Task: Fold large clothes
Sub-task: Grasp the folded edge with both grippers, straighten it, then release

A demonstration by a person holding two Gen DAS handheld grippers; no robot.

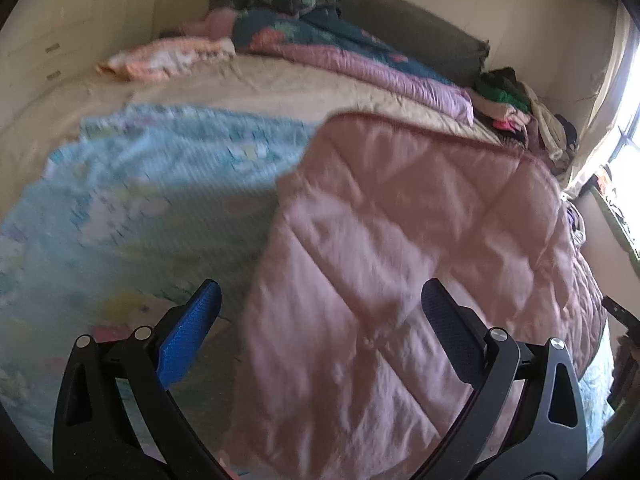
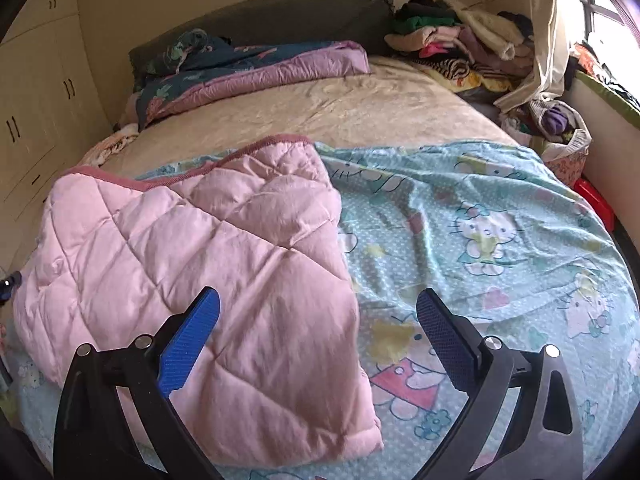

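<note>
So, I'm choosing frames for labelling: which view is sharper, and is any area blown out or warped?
Left wrist view: motion-smeared, the pink quilt and blue cartoon sheet soft, the window blown out. Right wrist view: crisp, sheet print readable, glare only at its window. Both bend towards the edges with dark corners.

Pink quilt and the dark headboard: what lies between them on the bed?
In the right wrist view, bare beige bedsheet, then a folded purple-and-floral blanket against the headboard, beyond the pink quilt.
</note>
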